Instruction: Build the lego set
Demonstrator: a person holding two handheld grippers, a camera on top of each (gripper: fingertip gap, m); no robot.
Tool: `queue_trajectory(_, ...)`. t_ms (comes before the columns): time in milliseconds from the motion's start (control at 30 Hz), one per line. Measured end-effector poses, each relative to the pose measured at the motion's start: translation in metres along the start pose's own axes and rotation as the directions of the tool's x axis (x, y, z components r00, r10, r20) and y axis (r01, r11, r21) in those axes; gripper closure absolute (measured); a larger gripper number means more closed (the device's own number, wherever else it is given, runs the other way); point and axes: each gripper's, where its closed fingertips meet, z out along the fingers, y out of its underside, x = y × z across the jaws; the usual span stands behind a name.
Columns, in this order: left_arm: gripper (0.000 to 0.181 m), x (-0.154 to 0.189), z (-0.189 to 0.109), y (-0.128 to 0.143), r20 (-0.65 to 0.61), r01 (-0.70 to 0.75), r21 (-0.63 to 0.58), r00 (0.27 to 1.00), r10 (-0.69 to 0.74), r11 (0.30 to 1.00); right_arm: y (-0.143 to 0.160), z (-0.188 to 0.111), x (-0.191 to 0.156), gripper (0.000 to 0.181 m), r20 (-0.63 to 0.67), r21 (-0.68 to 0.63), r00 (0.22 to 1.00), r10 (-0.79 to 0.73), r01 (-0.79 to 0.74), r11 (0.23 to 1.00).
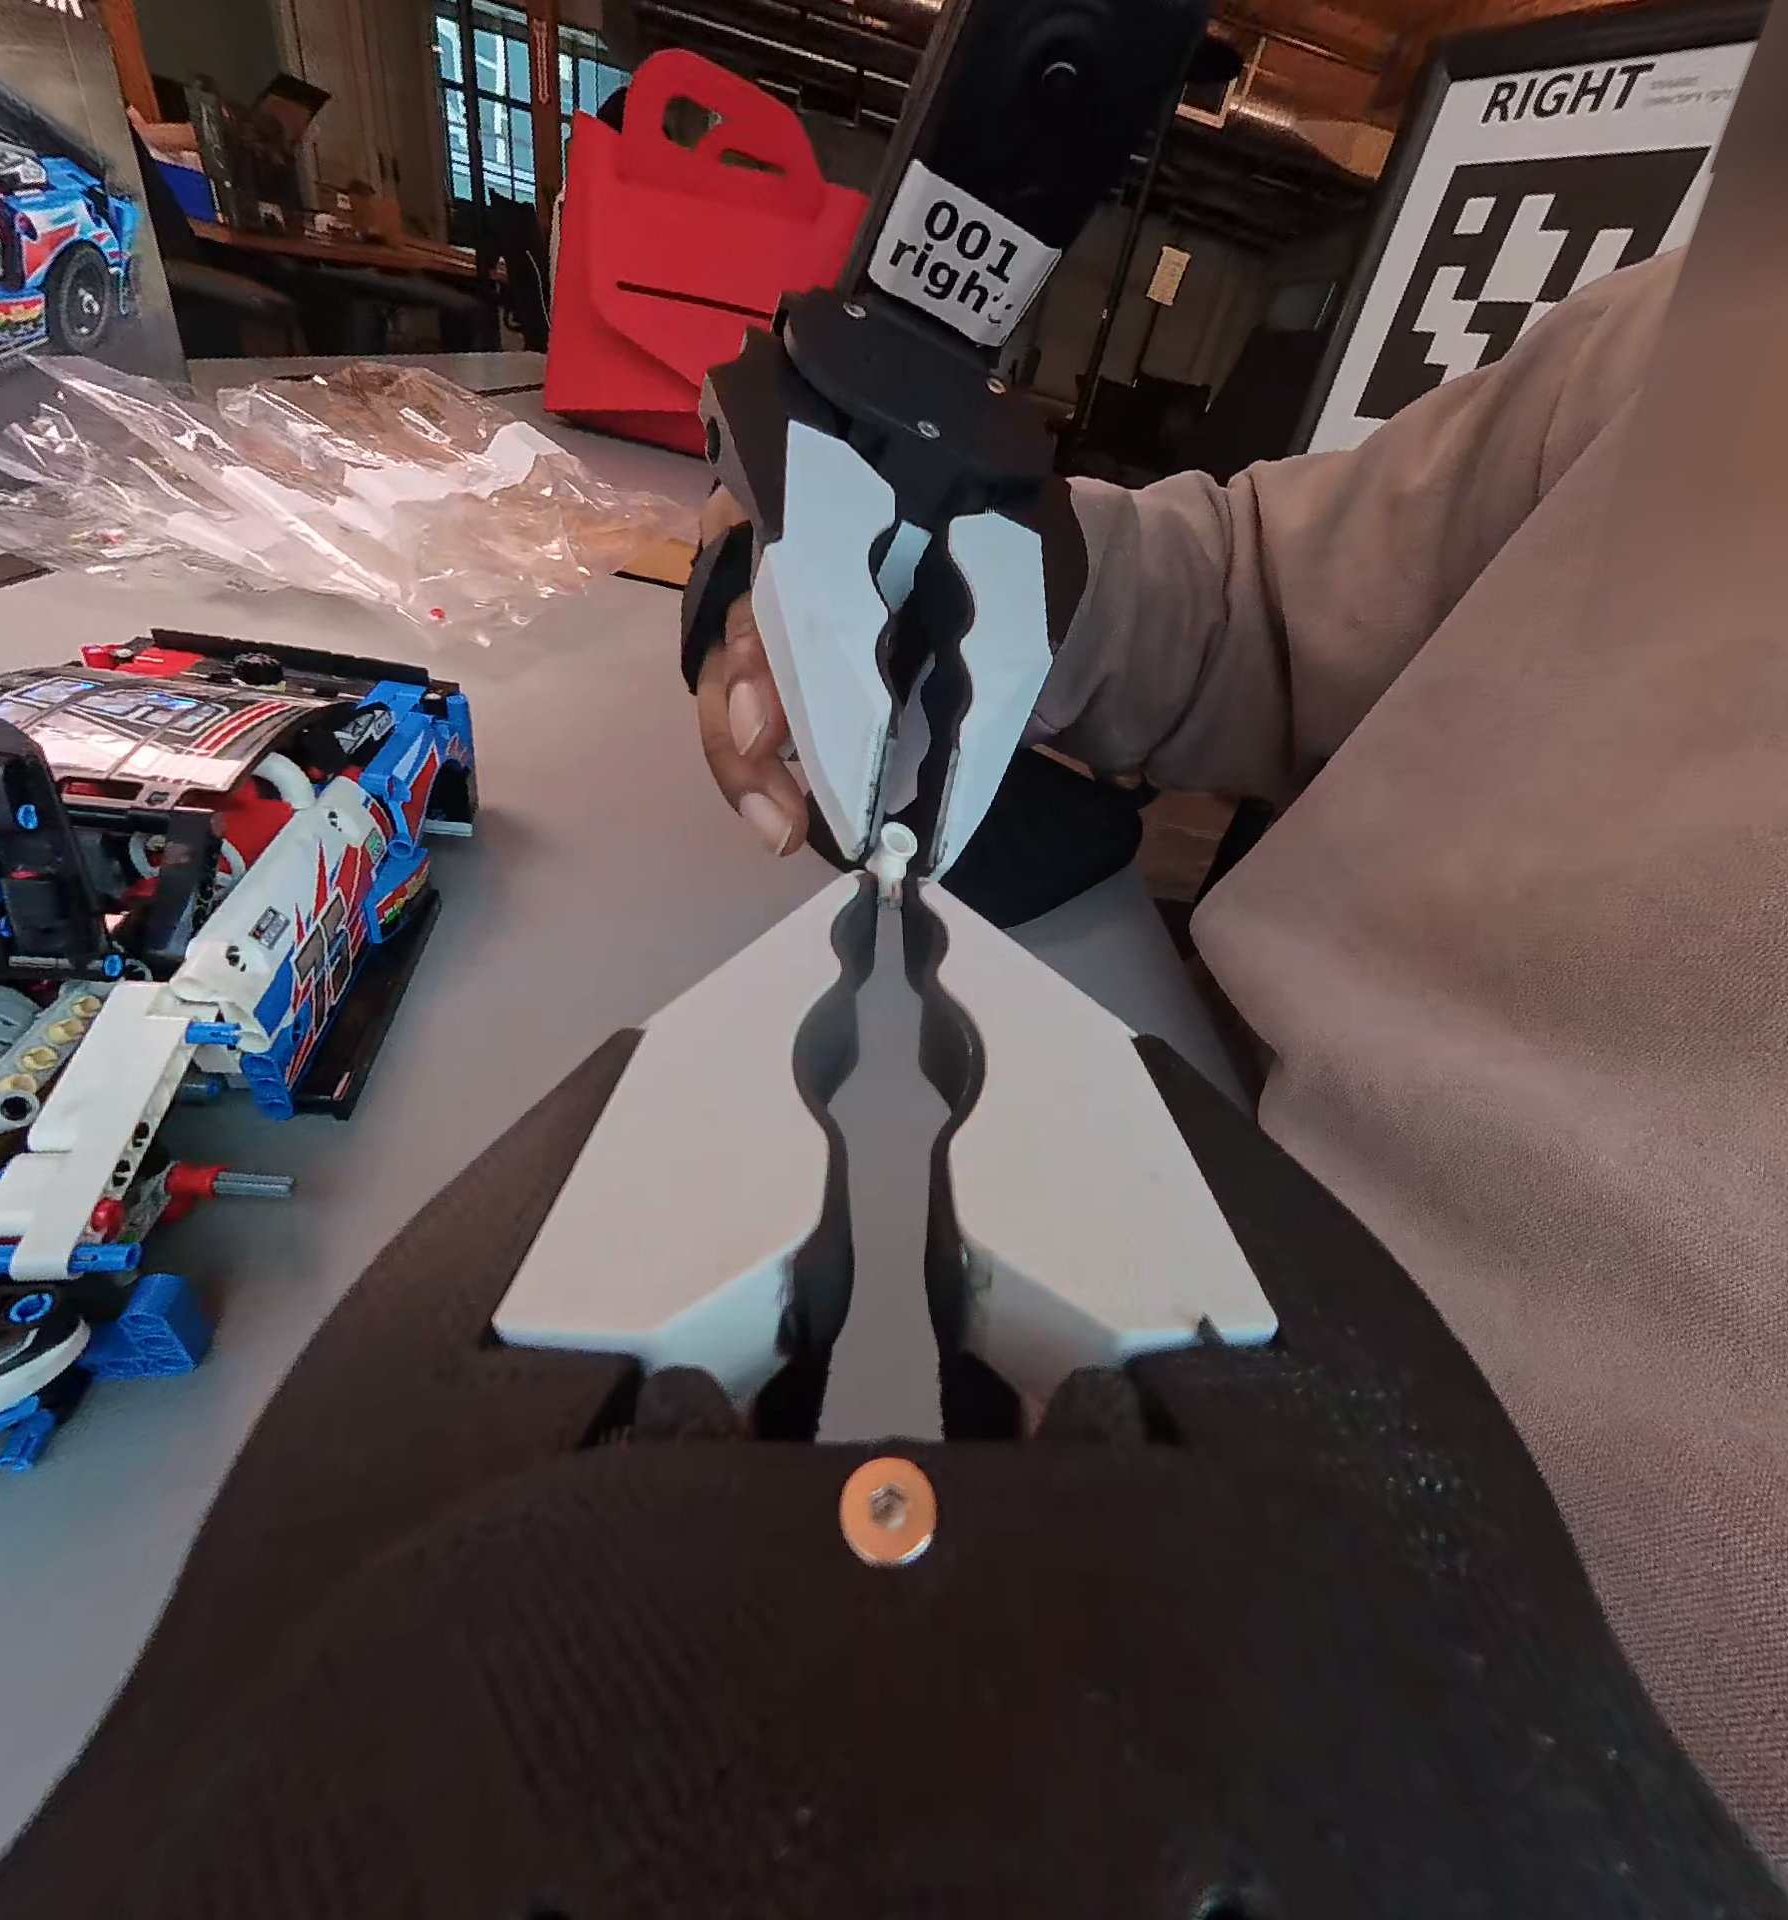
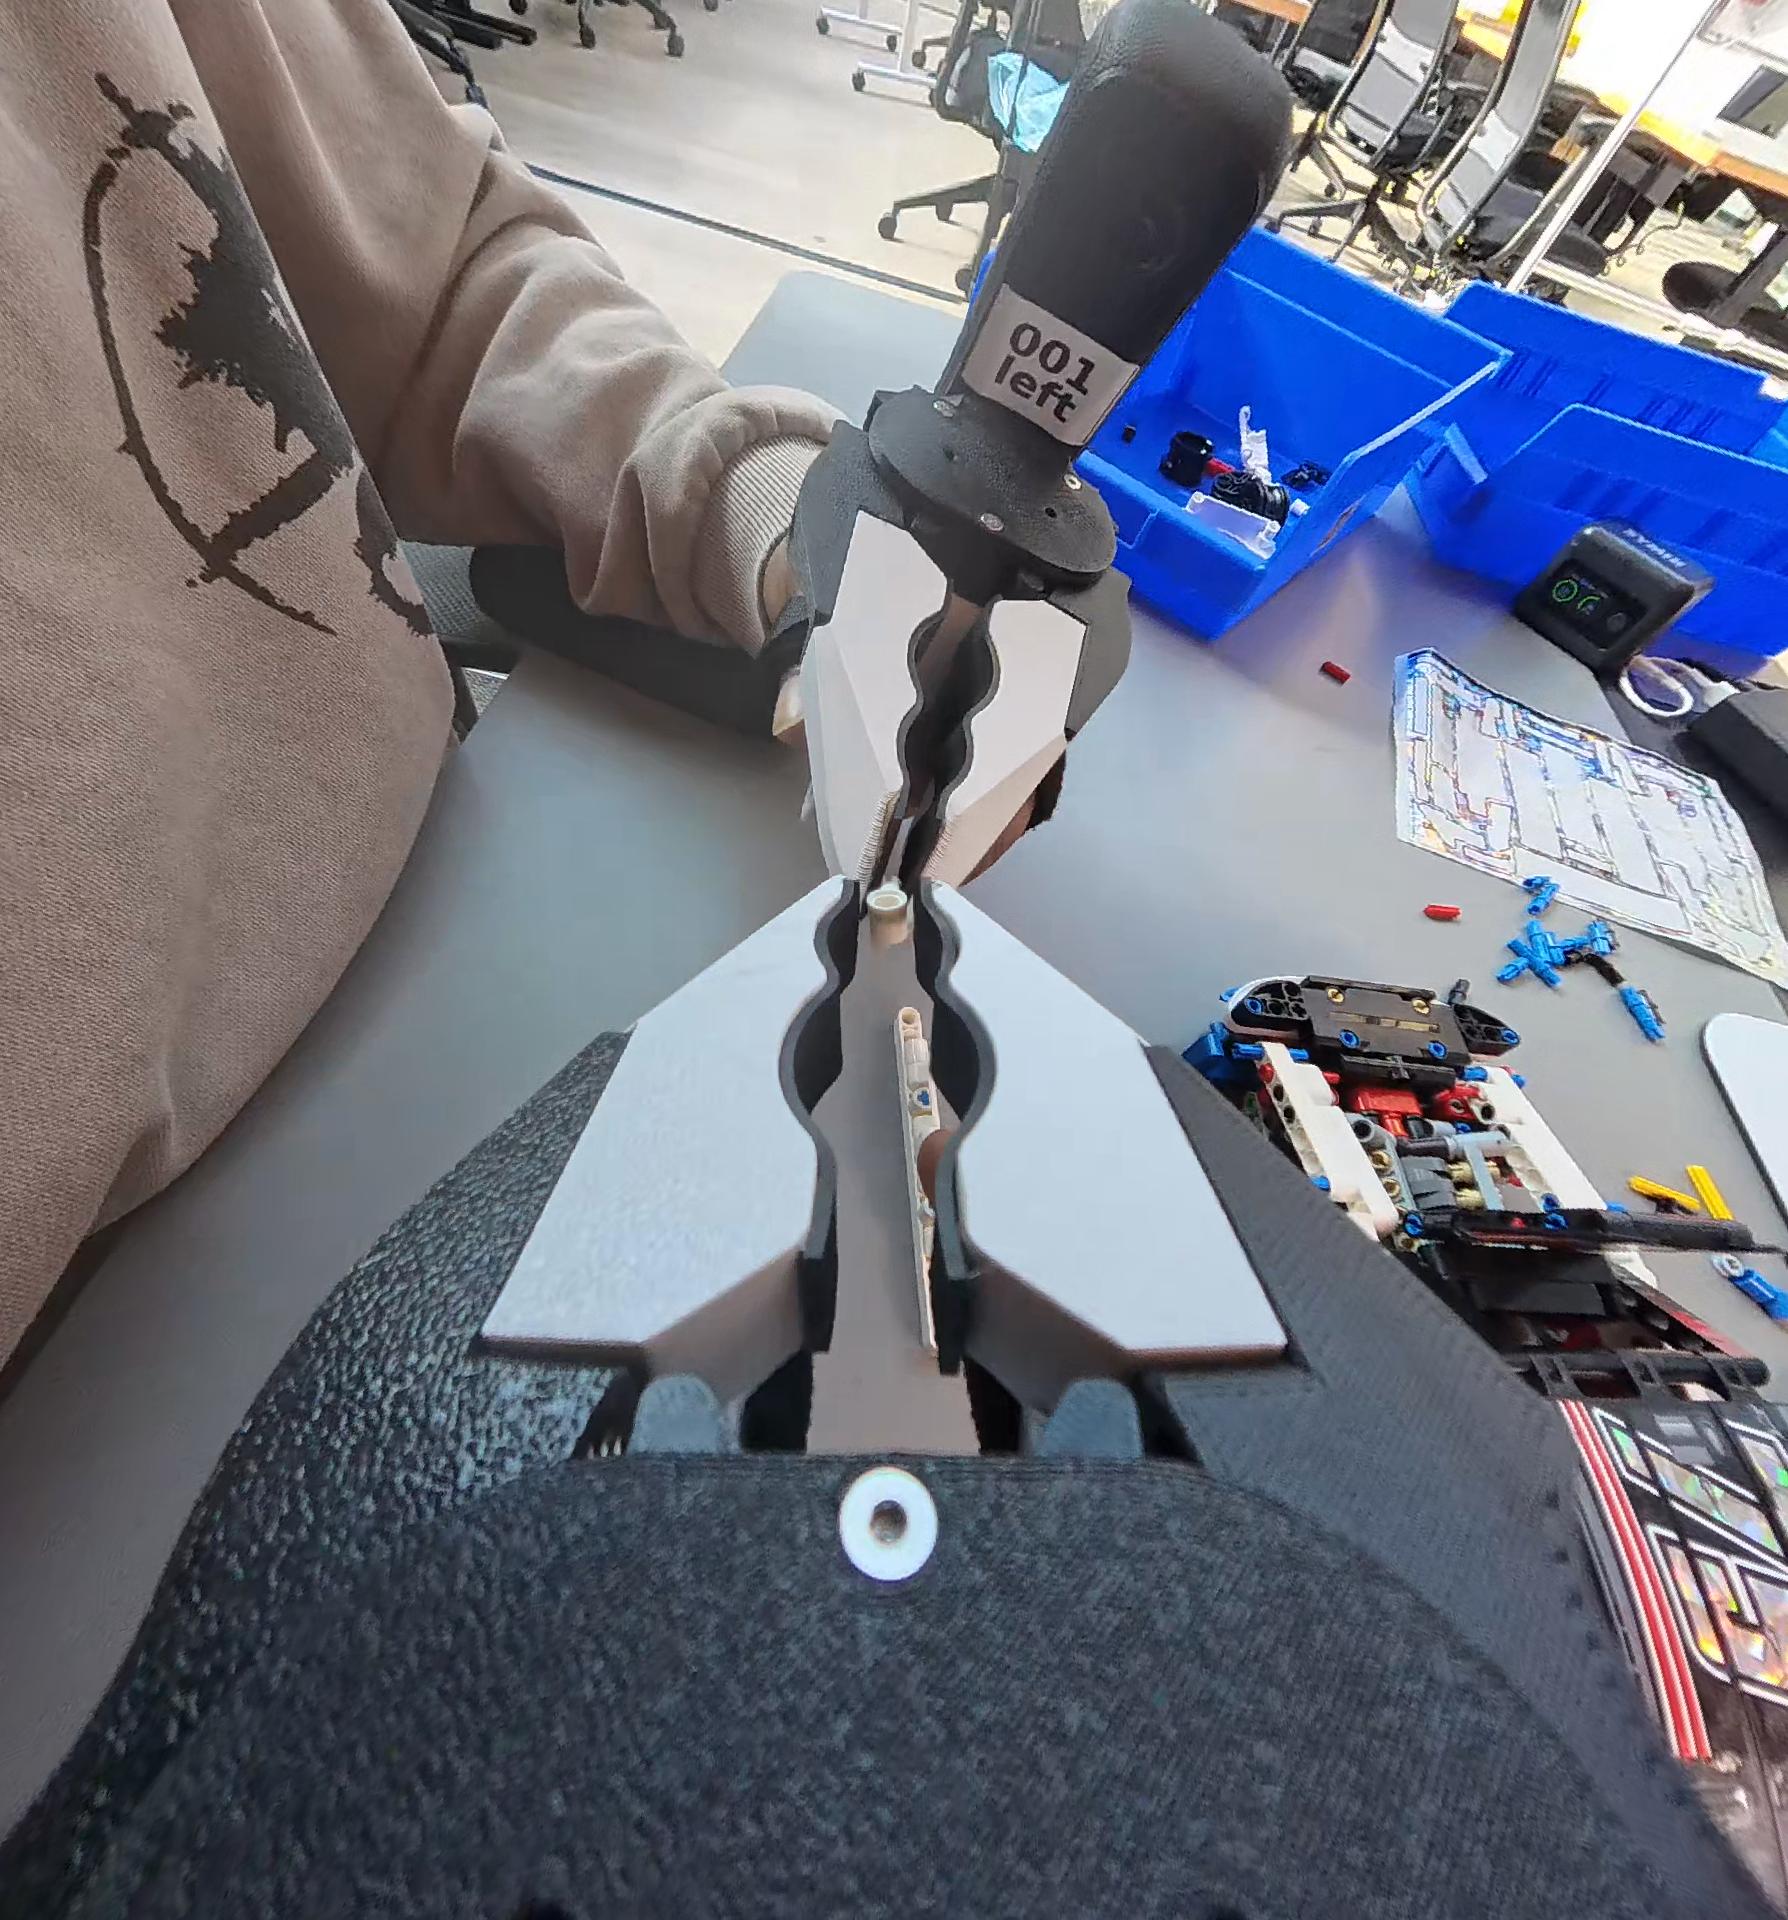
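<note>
White pin [image 1: 895, 844] pinched between two grippers that met tip to tip above the grey table [image 1: 578, 790].

The left gripper [image 1: 888, 891] was clenched on the pin's thin lower end, while the right gripper [image 1: 895, 847] came down from above with its tips closed around the wider top of the same pin. From the right wrist view the right gripper [image 2: 888, 914] clasped the pin [image 2: 888, 912], and the left gripper [image 2: 905, 847] pointed down onto it; a long white beam [image 2: 916, 1143] showed below, between the fingers. The half-built car [image 1: 173, 935] sat on the table to the left, well apart from the pin, with clear bags [image 1: 298, 488] behind it. Blue bins [image 2: 1492, 447], a manual [image 2: 1565, 810] and loose blue pegs [image 2: 1565, 951] lay beyond the car [image 2: 1441, 1143].
</note>
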Motion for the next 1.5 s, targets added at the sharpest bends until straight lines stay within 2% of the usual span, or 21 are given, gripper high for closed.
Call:
queue_trajectory(200, 0.179, 0.003, -0.001, -0.005, -0.012, 0.002, 0.021, 1.000, -0.002, 1.000, -0.001, -0.002, 0.000, 0.175, -0.004, -0.002, 1.000, -0.003, 0.003, 1.000)
queue_trajectory(333, 0.178, -0.004, 0.000, 0.001, 0.027, 0.007, -0.017, 1.000, -0.006, 1.000, 0.005, -0.001, 0.003, 0.176, -0.008, -0.049, 0.999, 0.036, -0.036, 0.998)
queue_trajectory(400, 0.162, -0.020, -0.004, 0.011, 0.115, -0.012, -0.098, 0.993, 0.023, 0.995, 0.015, -0.008, 0.014, 0.176, -0.044, -0.139, 0.998, 0.043, -0.049, 0.989)
queue_trajectory(500, 0.150, -0.041, -0.012, 0.053, 0.205, -0.012, -0.350, 0.975, 0.090, 0.937, 0.047, -0.027, 0.032, 0.176, -0.082, -0.376, 0.996, 0.018, -0.048, 0.925)
queue_trajectory(600, 0.152, -0.046, -0.009, 0.081, 0.208, -0.022, -0.494, 0.968, 0.143, 0.869, 0.082, -0.028, 0.027, 0.176, -0.022, -0.564, 0.999, 0.041, -0.046, 0.824)
queue_trajectory(700, 0.159, -0.050, -0.003, 0.095, 0.203, -0.069, -0.585, 0.952, 0.229, 0.808, 0.104, -0.020, 0.019, 0.176, 0.024, -0.654, 0.998, 0.065, -0.034, 0.756)
queue_trajectory(833, 0.175, -0.053, 0.004, 0.099, 0.206, -0.086, -0.602, 0.944, 0.258, 0.794, 0.114, -0.011, 0.017, 0.176, 0.048, -0.702, 0.996, 0.079, -0.023, 0.712)
queue_trajectory(1233, 0.176, -0.053, 0.006, 0.099, 0.217, -0.083, -0.602, 0.940, 0.263, 0.794, 0.121, -0.005, 0.011, 0.176, 0.114, -0.791, 0.989, 0.094, 0.033, 0.612)
queue_trajectory(1500, 0.175, -0.053, 0.006, 0.100, 0.217, -0.090, -0.603, 0.938, 0.271, 0.793, 0.121, -0.003, 0.014, 0.176, 0.088, -0.795, 0.992, 0.095, 0.012, 0.607)
